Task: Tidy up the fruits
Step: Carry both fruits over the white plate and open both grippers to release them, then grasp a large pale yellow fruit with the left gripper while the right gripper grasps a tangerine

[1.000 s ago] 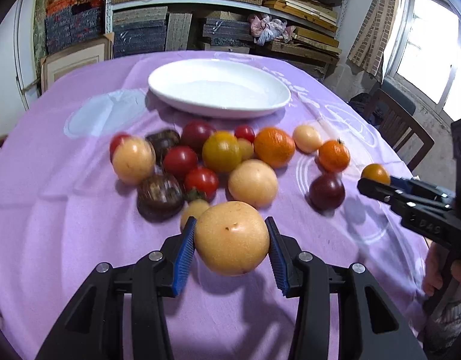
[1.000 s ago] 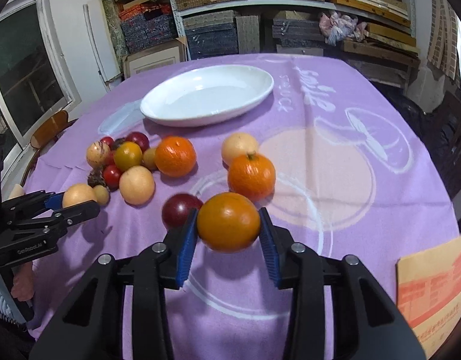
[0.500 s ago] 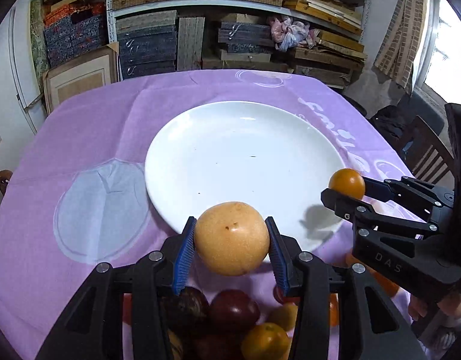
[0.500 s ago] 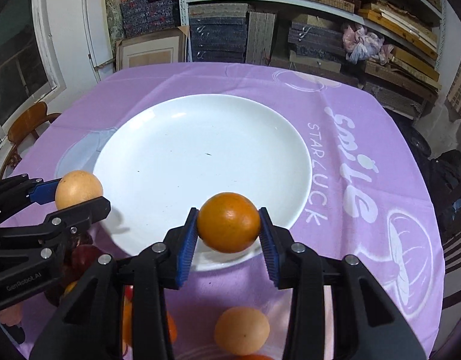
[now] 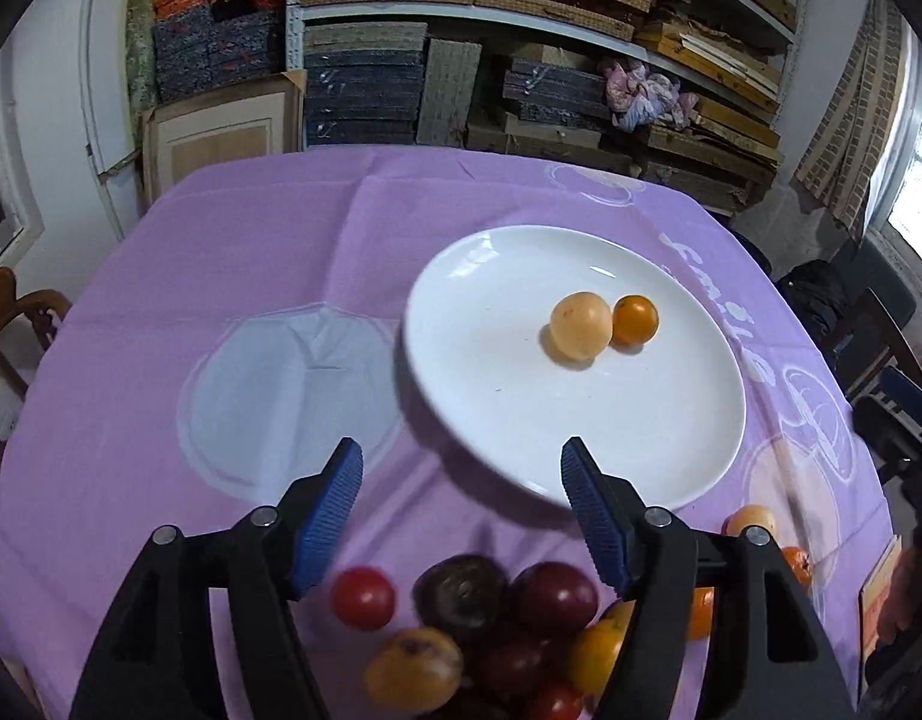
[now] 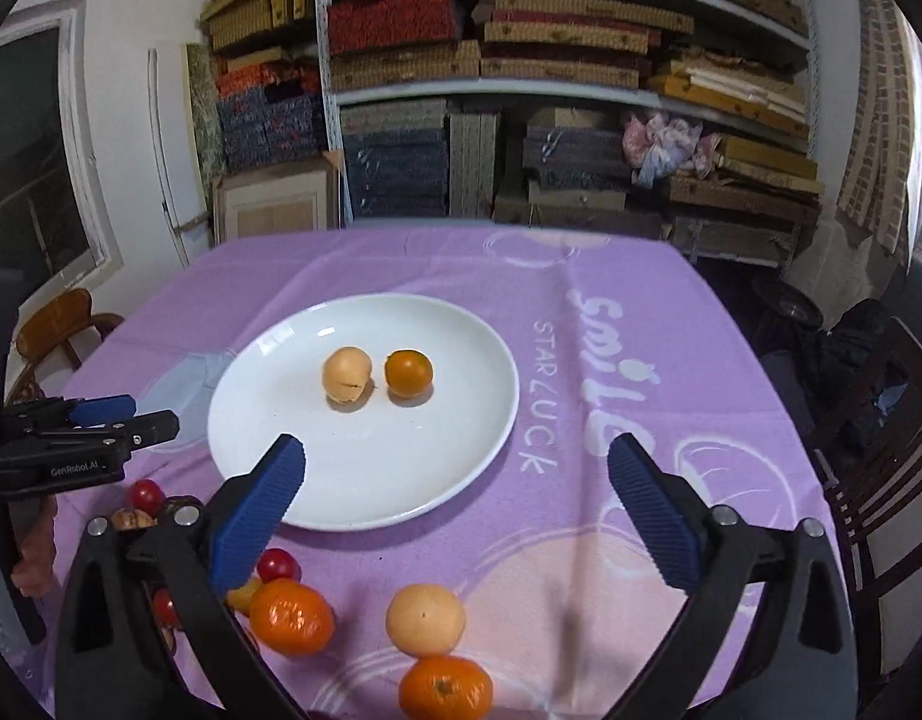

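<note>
Both jaws have just been opening and hold nothing. The pale yellow round fruit and small orange fruit sit touching on the white ceramic plate, ahead of the left gripper and right gripper. The remaining loose fruit pile lies just beneath the left gripper, the nearer one.

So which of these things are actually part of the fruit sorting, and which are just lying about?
Part of the job:
- white plate
- pale yellow fruit and small orange fruit, on the plate
- loose fruits on the purple tablecloth

Just lying about:
- shelves of stacked mats
- wooden chair
- brown envelope
</note>
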Demonstrator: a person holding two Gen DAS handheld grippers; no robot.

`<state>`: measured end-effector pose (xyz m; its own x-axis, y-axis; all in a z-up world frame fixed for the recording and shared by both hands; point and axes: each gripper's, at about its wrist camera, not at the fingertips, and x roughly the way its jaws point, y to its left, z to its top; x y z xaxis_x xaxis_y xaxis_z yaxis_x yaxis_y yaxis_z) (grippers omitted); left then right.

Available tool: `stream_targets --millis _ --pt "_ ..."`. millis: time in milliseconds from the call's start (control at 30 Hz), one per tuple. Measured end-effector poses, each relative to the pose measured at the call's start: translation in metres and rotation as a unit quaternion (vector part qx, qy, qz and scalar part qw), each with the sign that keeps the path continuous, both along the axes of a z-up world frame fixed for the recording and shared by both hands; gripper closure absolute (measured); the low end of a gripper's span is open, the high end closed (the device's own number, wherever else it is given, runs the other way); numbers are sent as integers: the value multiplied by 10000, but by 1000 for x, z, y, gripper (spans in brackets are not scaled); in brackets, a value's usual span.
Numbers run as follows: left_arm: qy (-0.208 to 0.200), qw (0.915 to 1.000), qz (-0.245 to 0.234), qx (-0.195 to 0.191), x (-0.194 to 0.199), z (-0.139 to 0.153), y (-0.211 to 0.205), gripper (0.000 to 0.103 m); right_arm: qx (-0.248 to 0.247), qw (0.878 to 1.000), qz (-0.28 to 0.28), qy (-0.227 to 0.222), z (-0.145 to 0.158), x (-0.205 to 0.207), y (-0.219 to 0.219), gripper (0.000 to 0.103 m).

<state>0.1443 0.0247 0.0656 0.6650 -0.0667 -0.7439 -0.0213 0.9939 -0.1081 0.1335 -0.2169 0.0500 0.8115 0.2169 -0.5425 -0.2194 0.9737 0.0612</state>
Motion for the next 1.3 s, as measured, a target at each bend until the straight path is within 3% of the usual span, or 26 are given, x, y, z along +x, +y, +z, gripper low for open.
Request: stream_targets --millis 67,267,333,467,600,900,1000,1100,1233,1300 --pt "-152 9997 192 42 -31 4 20 25 9 10000 -5 -90 -2 -29 -8 4" --pt "-257 9976 500 403 -101 -21 40 23 478 9985 -256 41 -49 -81 -30 4" --pt "-291 9978 446 393 -105 -26 35 23 639 9976 -275 51 -55 -89 -35 4" --pt "-382 9975 366 462 -101 -27 11 23 727 9954 -537 -333 -55 -103 -47 4" --pt "-526 9955 298 729 -94 -34 -6 23 884 9940 -613 -205 -59 -99 -56 4" --pt "-289 9980 455 336 -79 -60 15 21 902 9937 -657 54 -67 -85 -58 4" --pt "-295 9972 546 409 -79 -61 19 20 889 9940 -629 90 -68 -84 -58 4" --pt "-54 9979 480 422 -74 -71 17 20 837 9945 -606 137 -71 -82 -55 4" --pt "12 9990 426 -108 -71 -73 28 22 827 9946 -611 126 -72 -83 -53 4" --pt "41 9987 406 -296 -71 -74 32 33 847 9944 -624 124 -72 -83 -53 4"
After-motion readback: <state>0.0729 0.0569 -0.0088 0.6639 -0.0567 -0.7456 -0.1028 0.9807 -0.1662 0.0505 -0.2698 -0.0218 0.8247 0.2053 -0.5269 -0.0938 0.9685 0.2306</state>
